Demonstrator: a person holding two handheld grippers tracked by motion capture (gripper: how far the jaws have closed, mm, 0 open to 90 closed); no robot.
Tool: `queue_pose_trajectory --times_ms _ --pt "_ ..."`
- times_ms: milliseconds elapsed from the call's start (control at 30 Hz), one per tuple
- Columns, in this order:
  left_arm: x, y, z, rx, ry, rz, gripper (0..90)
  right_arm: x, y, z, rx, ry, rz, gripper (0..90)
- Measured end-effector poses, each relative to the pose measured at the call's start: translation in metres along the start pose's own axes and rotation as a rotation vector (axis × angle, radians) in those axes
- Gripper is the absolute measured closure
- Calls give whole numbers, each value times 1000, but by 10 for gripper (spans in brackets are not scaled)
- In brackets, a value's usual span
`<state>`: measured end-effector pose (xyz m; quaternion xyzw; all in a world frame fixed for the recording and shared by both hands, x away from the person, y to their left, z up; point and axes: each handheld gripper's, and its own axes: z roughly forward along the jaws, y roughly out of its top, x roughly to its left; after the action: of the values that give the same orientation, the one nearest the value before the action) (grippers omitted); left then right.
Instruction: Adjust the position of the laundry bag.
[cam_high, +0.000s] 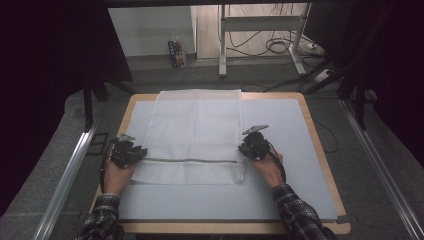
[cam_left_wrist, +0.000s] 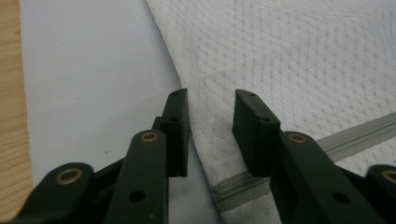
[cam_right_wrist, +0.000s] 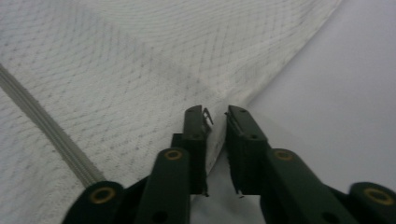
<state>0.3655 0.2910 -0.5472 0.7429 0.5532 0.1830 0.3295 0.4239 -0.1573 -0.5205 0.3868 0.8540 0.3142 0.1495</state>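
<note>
Mesh laundry bag (cam_high: 195, 135) is laid flat mid-surface, its top reaching the far edge. Left gripper (cam_left_wrist: 211, 122): jaws part open, straddling the left hem by the zipper (cam_left_wrist: 243, 186), not pinched. Right gripper (cam_right_wrist: 215, 122): jaws nearly closed on the right hem. Risk: uneven grip, so one side slips and the bag skews when lifted.

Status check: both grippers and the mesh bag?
Left gripper jaws astride mesh bag left edge, gap visible. Right gripper nearly shut on right edge. Bag flat on mat, zipper closed. Nothing in the way.
</note>
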Motion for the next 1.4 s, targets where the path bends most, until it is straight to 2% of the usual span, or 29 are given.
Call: queue_pose_trajectory --times_ms 67,167,233,300,433,500,533,600,700,833,900,933,1000,1100,1267,1400 --pt "1 0 0 0 5 -7 758 0 0 0 2 13 -7 861" --pt "5 -1 0 -14 -23 -29 844 1 0 0 0 19 -6 876" --pt "7 -1 -1 -16 -31 -26 887 -2 0 0 0 32 10 879" --pt "6 -1 -2 -20 -30 -26 893 -4 0 0 -2 44 26 880" --pt "5 -1 -2 -16 -32 -14 897 -4 0 -1 -5 44 20 880" --pt "5 0 -3 -10 -41 -7 897 -4 0 -2 -4 40 13 879" --pt "6 0 -4 -7 -65 -24 897 -4 0 -4 -6 39 9 879" --pt "7 -1 -4 -5 -79 -26 897 -6 0 -5 -10 43 5 879" --pt "7 -1 -5 -5 -84 -24 897 -8 -1 -7 -18 53 11 879" --pt "2 1 -8 -1 -95 -7 896 -9 -2 -13 -15 59 11 879" --pt "-1 1 -9 8 -107 2 893 -11 -4 -18 -15 58 -16 879" --pt "-3 0 -9 21 -124 5 893 -11 -5 -20 -9 56 -20 879" --pt "-7 0 -10 24 -133 15 893 -12 -8 -23 -7 58 -28 879" --pt "-11 0 -12 22 -137 26 893 -14 -10 -27 -8 62 -26 879" --pt "-23 -1 -17 28 -137 76 892 -17 -15 -36 -5 57 -32 880" --pt "-29 -2 -19 27 -145 85 892 -18 -18 -40 0 57 -30 880"
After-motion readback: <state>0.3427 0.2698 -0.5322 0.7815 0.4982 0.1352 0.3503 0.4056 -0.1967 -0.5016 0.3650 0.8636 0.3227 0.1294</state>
